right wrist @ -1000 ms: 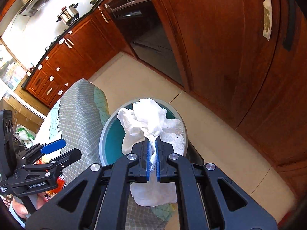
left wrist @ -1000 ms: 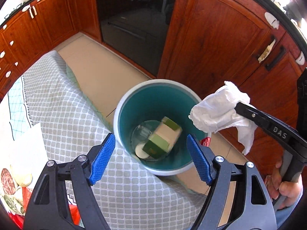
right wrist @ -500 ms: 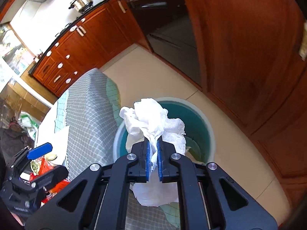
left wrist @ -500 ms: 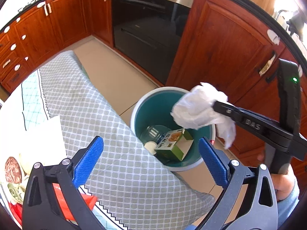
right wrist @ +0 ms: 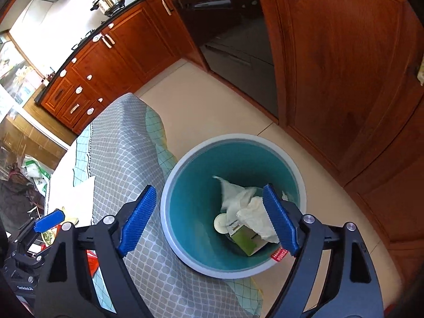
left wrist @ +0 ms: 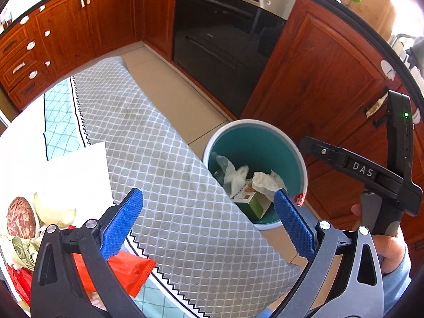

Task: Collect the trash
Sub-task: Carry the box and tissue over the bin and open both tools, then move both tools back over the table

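Tissue (right wrist: 254, 212) dropped: it was clamped in the right gripper (right wrist: 209, 220) half a second ago, now it lies in the bin (right wrist: 185, 159) on top of the green carton (right wrist: 246, 238), next to a clear plastic scrap (right wrist: 230, 188). Right gripper now wide open, holding nothing, hanging over the bin mouth. Left gripper (left wrist: 206, 225) also wide open and empty, over the table edge.

Bin sits on the floor just beside the table (left wrist: 159, 159), touching the hanging cloth.

Next pick, my guess: red wrapper (left wrist: 124, 270) on the table. It lies directly under and just behind the left gripper's left finger, long axis running roughly across the gripper's view. Left gripper is much nearer; right is well apart over the bin.

Hard to see: wrapper partly covered by the left gripper body. Stuff at the left frame edge (brown round item (left wrist: 20, 220), pale peel-like bits (left wrist: 53, 209)) is cut off and can't be identified. Bin bottom mostly hidden.
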